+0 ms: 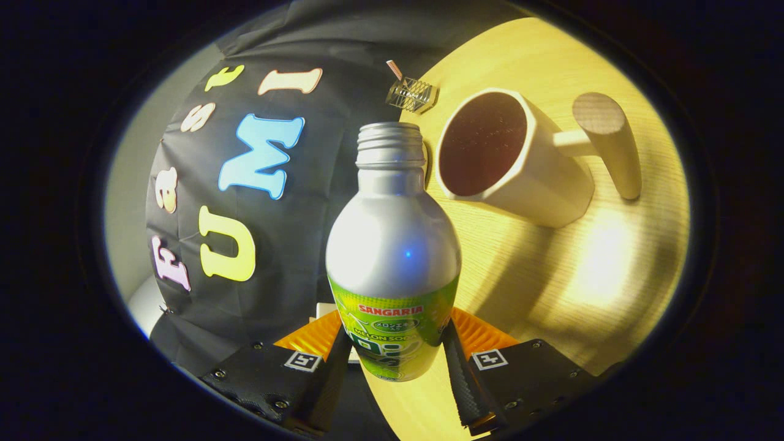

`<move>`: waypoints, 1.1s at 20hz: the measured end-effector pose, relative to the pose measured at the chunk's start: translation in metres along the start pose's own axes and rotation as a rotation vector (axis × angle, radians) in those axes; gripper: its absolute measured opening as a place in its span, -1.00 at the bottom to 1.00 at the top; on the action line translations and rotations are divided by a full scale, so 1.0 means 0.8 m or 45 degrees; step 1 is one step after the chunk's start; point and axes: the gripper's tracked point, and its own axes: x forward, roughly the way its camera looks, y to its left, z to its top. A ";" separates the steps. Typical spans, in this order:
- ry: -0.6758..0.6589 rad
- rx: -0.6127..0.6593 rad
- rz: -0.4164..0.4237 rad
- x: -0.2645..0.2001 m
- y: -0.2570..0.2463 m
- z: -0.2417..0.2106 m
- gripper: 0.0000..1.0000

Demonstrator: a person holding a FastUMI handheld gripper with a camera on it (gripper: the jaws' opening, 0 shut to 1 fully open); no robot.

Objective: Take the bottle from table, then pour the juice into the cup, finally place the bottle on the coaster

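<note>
My gripper (397,355) is shut on a silver bottle (392,245) with a green label, both fingers pressing its lower body. The bottle is uncapped, its threaded mouth (390,131) pointing away from me, and the whole view is rolled so the table stands tilted. Just beyond the mouth and to its right sits a white cup (511,156) with a dark inside and a thick handle (603,144). The cup rests on the light wooden table (588,269). The bottle mouth is close to the cup's rim but still beside it, not over the opening.
A small wire-frame object (411,93) with a short stick lies at the table's far edge beyond the bottle mouth. The black cloth wall (288,233) stands behind the bottle on the other side.
</note>
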 end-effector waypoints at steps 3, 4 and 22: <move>0.010 0.059 -0.008 -0.004 0.004 -0.001 0.48; 0.019 0.081 -0.008 -0.003 0.006 -0.002 0.48; 0.148 0.416 -0.037 -0.011 0.018 -0.012 0.48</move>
